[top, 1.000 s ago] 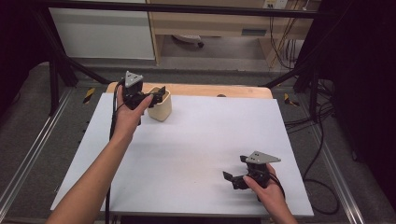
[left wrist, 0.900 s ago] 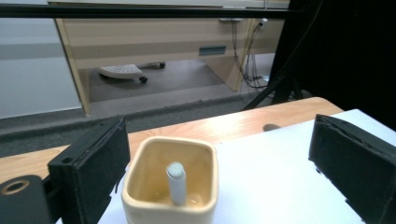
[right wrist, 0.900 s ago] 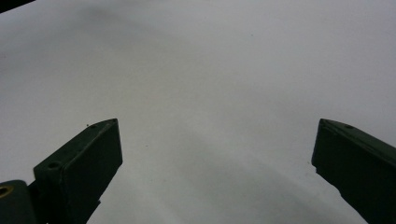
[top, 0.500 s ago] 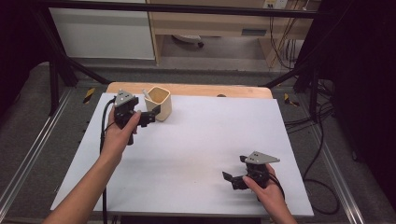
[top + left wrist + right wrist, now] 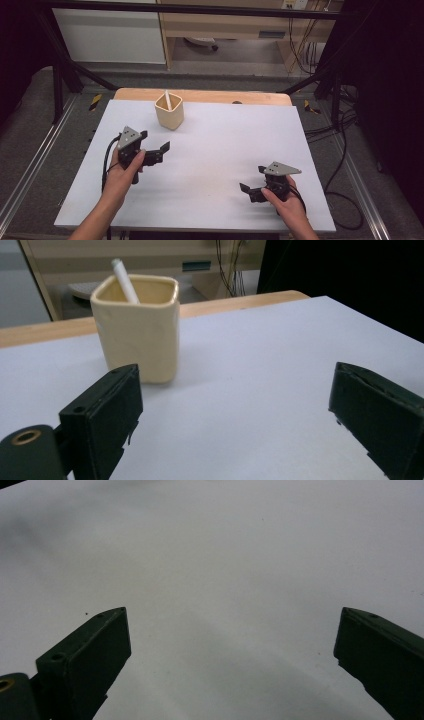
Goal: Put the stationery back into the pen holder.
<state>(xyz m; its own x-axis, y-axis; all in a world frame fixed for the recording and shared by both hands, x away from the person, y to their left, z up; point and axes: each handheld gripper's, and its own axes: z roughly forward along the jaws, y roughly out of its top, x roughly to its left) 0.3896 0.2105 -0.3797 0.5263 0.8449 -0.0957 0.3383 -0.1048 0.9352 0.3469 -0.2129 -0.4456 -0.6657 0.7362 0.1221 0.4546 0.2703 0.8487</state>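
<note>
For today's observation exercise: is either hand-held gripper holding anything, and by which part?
Nothing is held. The left hand-held gripper and right hand-held gripper are both open; the cup stands apart.

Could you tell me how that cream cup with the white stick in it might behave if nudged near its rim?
The cream cup looks taller than wide, so it may tip rather than slide. Its smooth walls could slip between the tongs. The leaning white stick would probably shift or fall out.

stick (image 5: 168, 100) in cup (image 5: 169, 116), cup on table (image 5: 215, 150)
</note>
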